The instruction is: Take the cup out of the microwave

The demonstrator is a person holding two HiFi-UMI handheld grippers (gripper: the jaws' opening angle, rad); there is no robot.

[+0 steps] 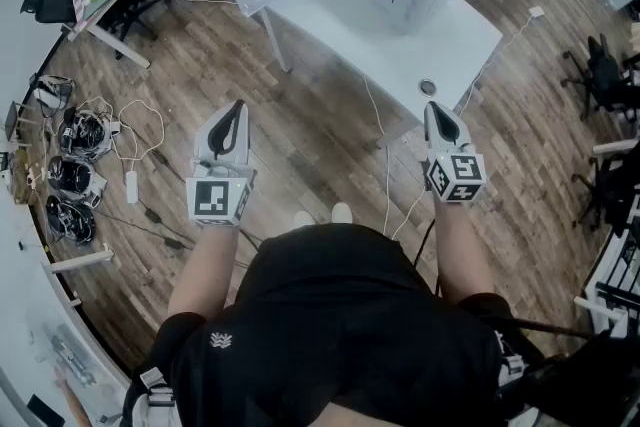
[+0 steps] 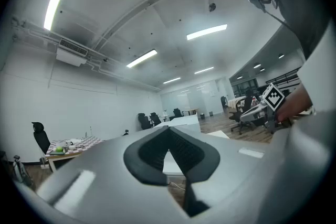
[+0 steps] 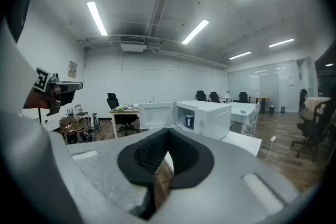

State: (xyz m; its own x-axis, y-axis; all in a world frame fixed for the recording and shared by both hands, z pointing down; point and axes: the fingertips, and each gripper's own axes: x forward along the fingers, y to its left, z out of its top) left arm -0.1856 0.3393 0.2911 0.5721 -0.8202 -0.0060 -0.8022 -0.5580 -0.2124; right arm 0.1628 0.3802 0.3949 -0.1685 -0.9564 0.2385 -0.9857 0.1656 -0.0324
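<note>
Office: white desks (image 1: 400,55), swivel chairs (image 3: 112,102), strip lights (image 3: 96,17)

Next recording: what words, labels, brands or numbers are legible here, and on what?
None can be read.
Left tongs and right tongs: black-and-white marker squares only, no letters.
Wall notice: too small to read.
White emblem on the person's clothes: a shape, no letters.

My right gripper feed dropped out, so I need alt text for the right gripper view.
A white microwave stands on a white table ahead, its door swung open to the left, with a blue cup inside. The right gripper fills the foreground, its fingers shut on nothing, well short of the microwave.
</note>
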